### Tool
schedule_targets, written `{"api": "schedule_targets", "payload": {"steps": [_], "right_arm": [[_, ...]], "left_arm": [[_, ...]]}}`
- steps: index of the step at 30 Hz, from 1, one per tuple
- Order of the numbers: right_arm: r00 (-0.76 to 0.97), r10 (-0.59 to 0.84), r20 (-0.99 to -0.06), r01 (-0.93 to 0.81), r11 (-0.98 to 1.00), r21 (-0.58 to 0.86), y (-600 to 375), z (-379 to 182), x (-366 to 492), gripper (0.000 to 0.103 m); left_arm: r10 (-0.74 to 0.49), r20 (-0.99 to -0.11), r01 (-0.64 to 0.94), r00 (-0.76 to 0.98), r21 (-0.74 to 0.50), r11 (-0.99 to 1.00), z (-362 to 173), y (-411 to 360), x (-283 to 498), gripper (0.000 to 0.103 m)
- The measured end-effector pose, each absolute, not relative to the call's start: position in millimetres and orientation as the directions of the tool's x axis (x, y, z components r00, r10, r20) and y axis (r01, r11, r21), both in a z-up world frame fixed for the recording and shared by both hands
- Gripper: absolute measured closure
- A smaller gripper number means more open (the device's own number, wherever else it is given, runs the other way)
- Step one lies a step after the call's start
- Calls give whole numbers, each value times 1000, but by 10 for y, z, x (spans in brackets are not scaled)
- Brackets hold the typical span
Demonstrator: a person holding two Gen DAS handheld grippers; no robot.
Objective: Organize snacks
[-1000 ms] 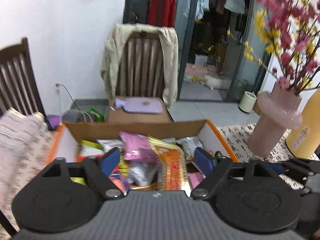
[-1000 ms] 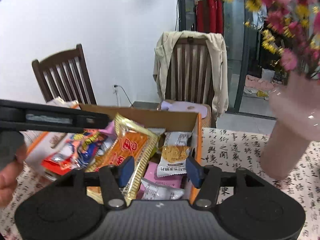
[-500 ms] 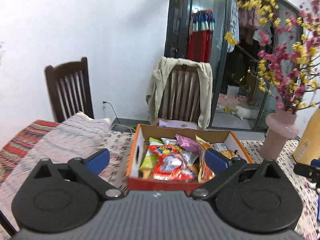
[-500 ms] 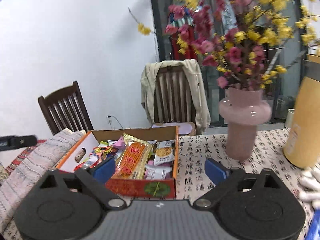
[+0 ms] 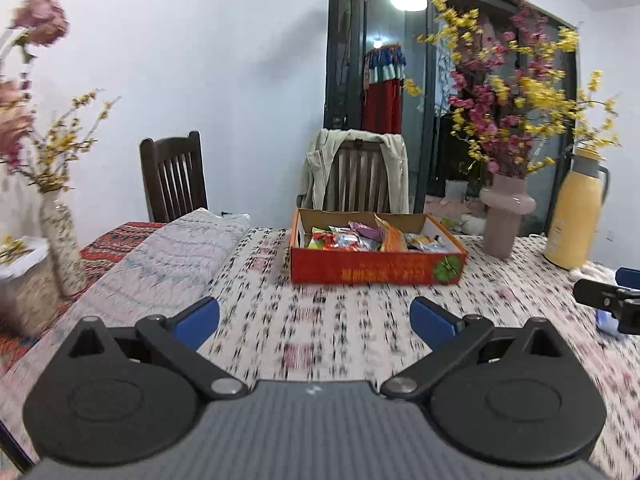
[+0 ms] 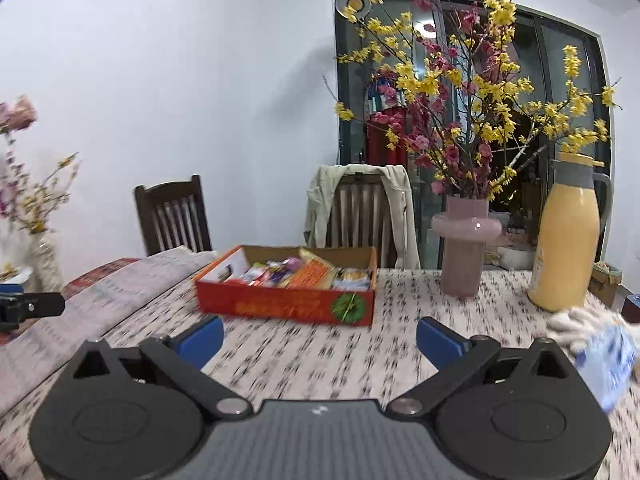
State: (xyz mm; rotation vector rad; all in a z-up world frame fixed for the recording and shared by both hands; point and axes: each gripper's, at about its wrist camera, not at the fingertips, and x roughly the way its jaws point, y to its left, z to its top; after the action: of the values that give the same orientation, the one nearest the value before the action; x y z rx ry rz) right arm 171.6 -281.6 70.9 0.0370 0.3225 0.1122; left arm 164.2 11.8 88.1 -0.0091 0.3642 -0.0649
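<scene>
A red cardboard box [image 5: 376, 270] [image 6: 280, 304] full of snack packets [image 5: 360, 236] [image 6: 304, 274] stands on the patterned tablecloth, well ahead of both grippers. My left gripper [image 5: 314, 318] is open and empty, hovering over the cloth in front of the box. My right gripper [image 6: 320, 338] is open and empty, also back from the box. The right gripper's tip shows at the right edge of the left wrist view [image 5: 608, 300]. The left gripper's tip shows at the left edge of the right wrist view [image 6: 28, 306].
A pink vase [image 6: 466, 248] with flowering branches and a yellow thermos [image 6: 568, 240] stand right of the box. A white glove and a blue packet [image 6: 608, 360] lie at the right. A folded blanket [image 5: 160, 264] and a speckled vase [image 5: 62, 248] are at the left. Chairs stand behind the table.
Both grippers have pulled back and away from the box, from just over the snacks to well in front of it, and their jaws have opened wider.
</scene>
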Motion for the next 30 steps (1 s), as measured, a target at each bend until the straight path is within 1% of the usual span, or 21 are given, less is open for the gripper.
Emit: {"api": "schedule_targets", "payload": {"steps": [2, 6, 10, 13, 15, 17, 20, 22, 24, 25, 27, 30], "right_arm": [[943, 110, -313, -99, 994, 52, -2743, 600, 1444, 0], [938, 107, -331, -98, 994, 44, -2611, 393, 984, 0], [934, 103, -341, -99, 995, 28, -2493, 210, 616, 0], [928, 116, -354, -104, 993, 51, -2401, 38, 361, 0], [924, 98, -370, -80, 995, 63, -2346, -50, 213, 0], [926, 97, -366, -78, 995, 67, -2291, -91, 60, 0], [926, 114, -361, -95, 993, 71, -2213, -89, -147, 0], [922, 128, -365, -107, 991, 77, -2154, -100, -280, 0], [917, 155, -368, -141, 988, 65, -2104, -135, -377, 0], [914, 160, -372, -150, 987, 55, -2084, -165, -412, 0], [906, 150, -395, -145, 988, 42, -2060, -196, -394, 0], [916, 124, -382, -118, 992, 38, -2075, -165, -390, 0]], "left_arm": [[-67, -328, 61, 942, -29, 998, 794, 148, 1343, 0], [-68, -327, 56, 942, -44, 997, 633, 163, 899, 0], [-65, -320, 62, 945, -20, 998, 449, 168, 472, 0], [-39, -335, 45, 941, 10, 999, 283, 188, 262, 0], [-25, -357, 27, 934, 0, 1000, 186, 210, 179, 0], [-49, -408, 50, 912, -8, 999, 62, 222, 90, 0], [-54, -434, 68, 899, 18, 998, -77, 180, -74, 0], [-43, -435, 61, 900, 27, 998, -114, 156, -149, 0], [-21, -412, 41, 911, 38, 998, -98, 135, -203, 0], [-30, -401, 49, 915, 37, 998, -87, 125, -222, 0], [-44, -400, 62, 916, 32, 998, -76, 110, -221, 0], [-56, -395, 70, 917, 21, 997, -59, 107, -221, 0]]}}
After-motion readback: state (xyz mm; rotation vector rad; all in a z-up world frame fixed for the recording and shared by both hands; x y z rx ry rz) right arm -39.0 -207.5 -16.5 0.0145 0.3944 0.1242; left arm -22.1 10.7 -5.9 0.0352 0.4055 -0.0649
